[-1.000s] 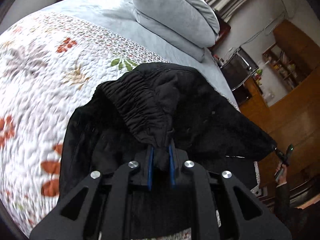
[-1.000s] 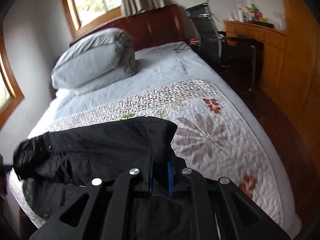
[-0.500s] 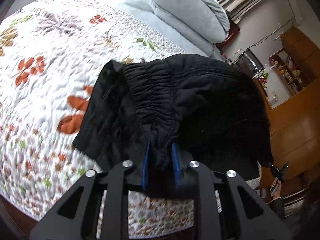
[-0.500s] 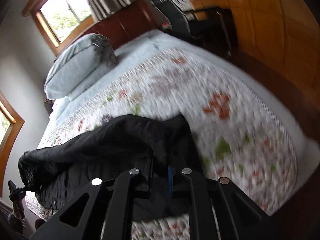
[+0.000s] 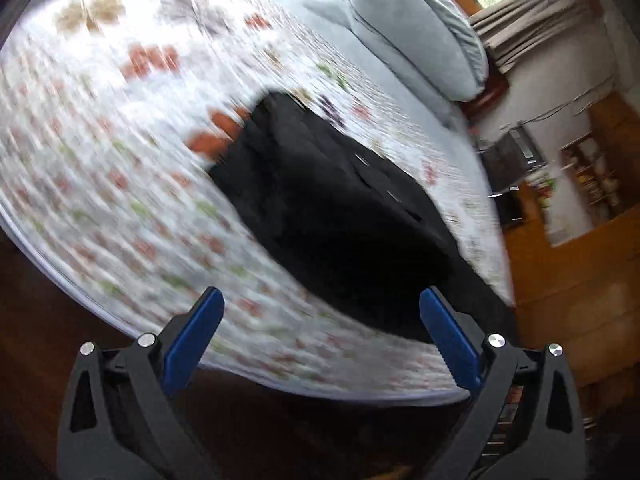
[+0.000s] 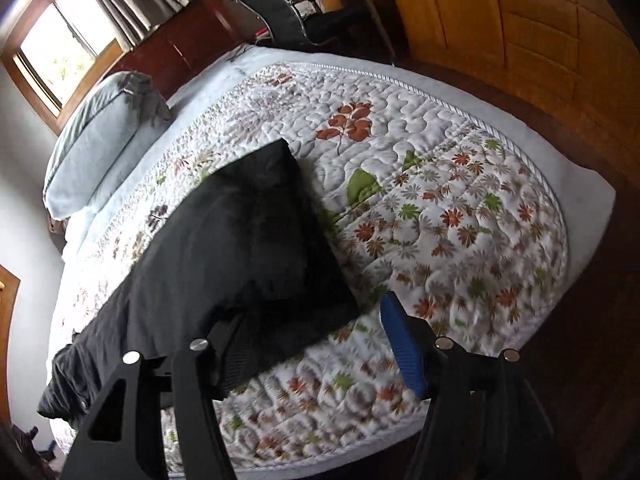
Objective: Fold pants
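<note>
The black pants lie folded in a long band across the floral quilt on the bed. They also show in the blurred left wrist view. My left gripper is open and empty, pulled back off the bed's near edge. My right gripper is open and empty just above the near right corner of the pants; its blue pad shows on the right, the left finger is dark against the cloth.
A grey pillow lies at the head of the bed by a wooden headboard. A black chair and wooden cabinets stand to the right. Dark wooden floor surrounds the bed.
Both grippers have opened and let go of the pants, which now lie flat on the quilt. Both have drawn back from the bed; the left one is moving fast.
</note>
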The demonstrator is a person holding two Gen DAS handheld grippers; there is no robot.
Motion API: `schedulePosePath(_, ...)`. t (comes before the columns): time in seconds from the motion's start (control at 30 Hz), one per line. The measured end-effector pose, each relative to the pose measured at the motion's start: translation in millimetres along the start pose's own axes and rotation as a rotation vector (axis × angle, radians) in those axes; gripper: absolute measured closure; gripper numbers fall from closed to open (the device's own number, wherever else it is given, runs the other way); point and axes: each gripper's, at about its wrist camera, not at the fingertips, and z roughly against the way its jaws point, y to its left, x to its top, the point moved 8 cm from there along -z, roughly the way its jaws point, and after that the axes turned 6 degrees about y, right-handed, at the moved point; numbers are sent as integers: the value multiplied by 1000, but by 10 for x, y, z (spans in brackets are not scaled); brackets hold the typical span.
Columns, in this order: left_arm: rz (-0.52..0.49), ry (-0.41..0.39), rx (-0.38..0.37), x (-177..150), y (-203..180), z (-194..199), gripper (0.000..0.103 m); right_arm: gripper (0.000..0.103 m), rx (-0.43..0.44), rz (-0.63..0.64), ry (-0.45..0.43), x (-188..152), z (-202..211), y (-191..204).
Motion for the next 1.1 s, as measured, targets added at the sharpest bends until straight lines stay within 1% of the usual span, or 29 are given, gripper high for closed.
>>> schedulePosePath(0.03,12,11,-28,-56,-62,-90,5,39,-5,-6,-12,-31,49,20)
schedulePosePath(0.1,45,3,-78,-100,-160,-215,5,39,13,-10,-23,-72,117,95)
schedulePosePath(0.13,74,-9,-140,-66,-244,-272,5,39,28,-9,-25,-96,141,144)
schedulePosePath(0.17,104,-26,-185,-18,-311,-297,5,39,44,-3,-26,-128,181,211)
schedulePosePath(0.23,176,-60,-233,135,-379,-333,5,37,67,13,-36,-172,275,314)
schedulePosePath(0.3,253,-84,-234,293,-358,-371,5,35,98,22,-42,-228,368,418)
schedulePosePath(0.33,320,-63,-173,348,-267,-440,5,34,107,29,-44,-248,398,460)
schedulePosePath(0.37,374,-37,-134,362,-206,-503,5,34,110,37,-49,-277,434,503)
schedulePosePath(0.43,467,29,-112,386,-104,-663,5,34,114,49,-54,-319,462,566)
schedulePosePath(0.47,499,36,-115,411,-69,-717,5,33,118,52,-56,-345,464,596)
schedulePosePath(0.5,510,26,-136,462,-46,-756,5,32,121,51,-55,-355,435,608)
schedulePosePath(0.53,510,21,-136,515,-26,-807,7,32,119,50,-46,-384,394,624)
schedulePosePath(0.57,504,21,-116,552,-17,-843,9,32,115,47,-39,-397,349,625)
schedulePosePath(0.63,459,6,-87,638,-59,-895,25,32,108,41,-23,-436,267,628)
schedulePosePath(0.67,431,-7,-72,696,-76,-903,49,32,110,35,-15,-460,222,636)
schedulePosePath(0.7,391,-13,-100,774,-127,-932,80,32,112,31,-8,-476,186,641)
schedulePosePath(0.73,386,-11,-96,816,-121,-936,84,32,113,29,-3,-494,162,647)
schedulePosePath(0.8,379,-23,-84,909,-143,-948,89,32,110,19,-1,-516,113,661)
schedulePosePath(0.83,356,-31,-84,970,-190,-950,90,32,115,16,2,-525,97,669)
schedulePosePath(0.87,319,-44,-78,1027,-258,-926,91,31,120,14,6,-534,79,688)
schedulePosePath(0.9,242,-80,-78,1100,-389,-854,92,31,122,16,10,-543,67,708)
schedulePosePath(0.97,53,-156,-83,1168,-679,-699,92,28,121,29,16,-560,50,755)
schedulePosePath(1.0,-39,-187,-82,1147,-793,-619,92,27,119,36,18,-563,45,770)
schedulePosePath(1.03,-54,-190,-90,1126,-798,-605,92,27,118,43,19,-565,39,785)
schedulePosePath(1.07,-53,-185,-101,1089,-714,-588,92,27,118,48,20,-570,35,797)
schedulePosePath(1.1,-41,-172,-87,1035,-575,-617,92,27,120,49,21,-569,27,808)
